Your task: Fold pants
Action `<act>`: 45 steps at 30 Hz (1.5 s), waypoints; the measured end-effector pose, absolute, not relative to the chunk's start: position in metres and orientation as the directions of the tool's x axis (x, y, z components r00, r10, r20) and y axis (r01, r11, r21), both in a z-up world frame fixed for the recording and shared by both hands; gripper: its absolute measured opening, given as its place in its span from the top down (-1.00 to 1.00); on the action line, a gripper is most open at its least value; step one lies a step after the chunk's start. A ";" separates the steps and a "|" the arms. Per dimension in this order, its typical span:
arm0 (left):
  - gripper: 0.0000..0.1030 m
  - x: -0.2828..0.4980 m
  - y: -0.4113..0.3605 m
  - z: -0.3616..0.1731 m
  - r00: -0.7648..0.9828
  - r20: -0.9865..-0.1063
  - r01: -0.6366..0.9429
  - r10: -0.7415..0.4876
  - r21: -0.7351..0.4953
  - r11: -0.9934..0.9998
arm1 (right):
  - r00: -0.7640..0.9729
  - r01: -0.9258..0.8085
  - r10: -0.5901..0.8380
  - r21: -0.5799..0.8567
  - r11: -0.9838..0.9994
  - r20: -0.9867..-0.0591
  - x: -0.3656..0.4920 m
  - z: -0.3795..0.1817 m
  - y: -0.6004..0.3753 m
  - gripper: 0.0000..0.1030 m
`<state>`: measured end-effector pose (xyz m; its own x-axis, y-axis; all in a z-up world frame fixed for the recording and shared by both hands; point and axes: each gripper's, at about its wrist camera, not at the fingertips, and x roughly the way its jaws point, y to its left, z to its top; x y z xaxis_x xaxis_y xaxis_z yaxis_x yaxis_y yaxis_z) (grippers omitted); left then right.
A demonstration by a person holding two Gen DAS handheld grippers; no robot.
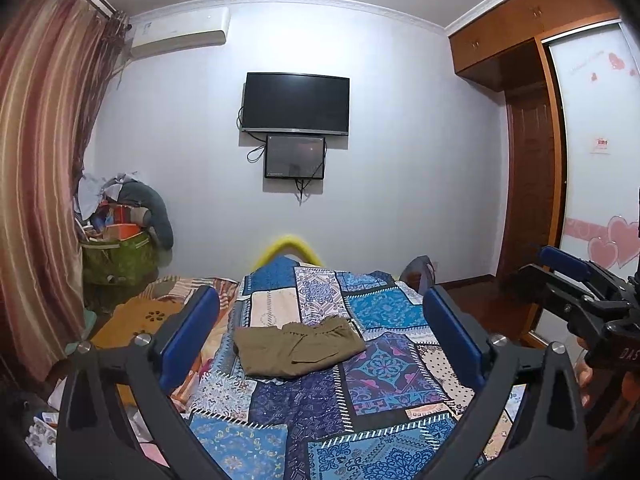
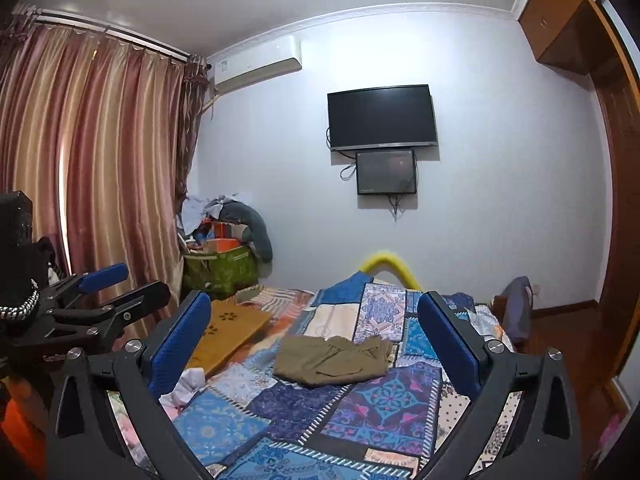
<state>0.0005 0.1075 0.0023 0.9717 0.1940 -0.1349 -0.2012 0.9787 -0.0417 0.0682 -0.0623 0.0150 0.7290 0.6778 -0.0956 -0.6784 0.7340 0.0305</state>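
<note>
Two tongs wide apart; "DAS" on right tongs (image 1: 560, 280); pants (image 1: 298, 346) folded.

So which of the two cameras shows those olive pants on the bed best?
The left wrist view: the olive pants lie centred between its fingers, their folded outline fully visible on the patchwork bedspread. The right wrist view shows them whole too, but more from the side.

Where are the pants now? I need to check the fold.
The olive pants lie folded mid-bed on the patchwork quilt, right of the yellow board, untouched.
</note>
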 end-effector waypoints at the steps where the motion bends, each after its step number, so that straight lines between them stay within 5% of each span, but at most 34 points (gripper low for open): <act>1: -0.99 0.001 0.107 0.002 0.972 -0.135 -0.201 0.194 -0.040 0.979 | 0.729 -0.678 0.678 0.031 0.734 -0.096 0.068 0.015 -0.062 -1.00; 45: -0.99 0.007 0.105 -0.002 0.974 -0.145 -0.180 0.177 -0.012 0.984 | 0.729 -0.674 0.674 0.041 0.737 -0.121 0.069 0.013 -0.065 -1.00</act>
